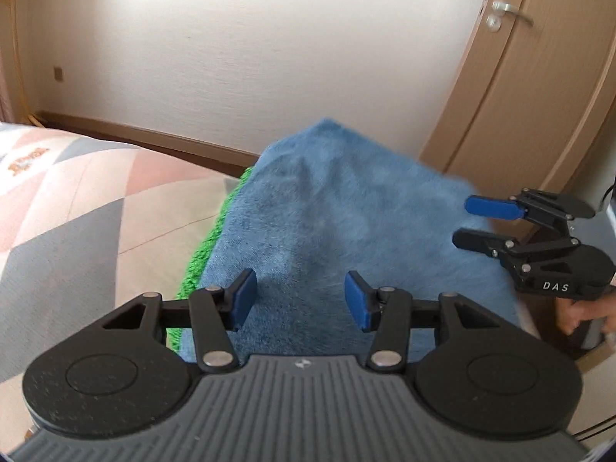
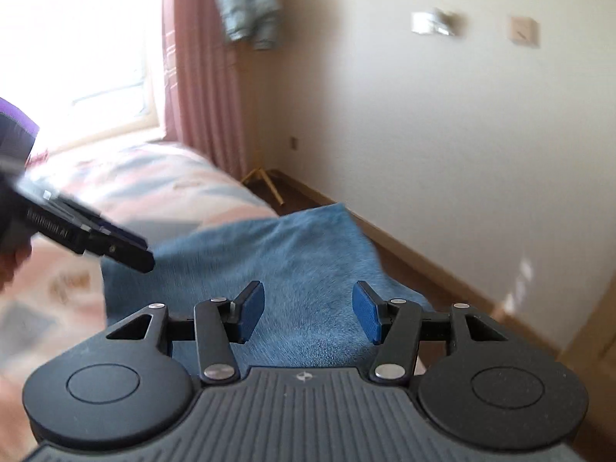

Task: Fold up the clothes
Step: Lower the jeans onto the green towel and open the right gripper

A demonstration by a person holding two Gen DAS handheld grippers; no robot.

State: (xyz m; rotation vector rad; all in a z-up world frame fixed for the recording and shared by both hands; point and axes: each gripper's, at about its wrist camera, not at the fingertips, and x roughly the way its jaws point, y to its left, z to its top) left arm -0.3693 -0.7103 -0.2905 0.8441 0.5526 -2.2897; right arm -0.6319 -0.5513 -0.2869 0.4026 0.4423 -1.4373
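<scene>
Only "DAS" reads clearly, on the right gripper (image 1: 467, 223) body; print on the left gripper (image 2: 148, 254) is smeared by blur. Both grippers (image 1: 300, 300) (image 2: 308, 310) are released, gripping nothing. Blue towel (image 1: 327, 208) lies on the bed (image 1: 77, 211) over a green cloth (image 1: 200, 258), mostly hidden.

Each camera rides its gripper, looking down along the fingers, close over the blue cloth (image 1: 327, 208) on the bed (image 1: 77, 192). The left view faces the door (image 1: 539, 96), the right the window (image 2: 96, 57); both share cloth, bed and wall.
</scene>
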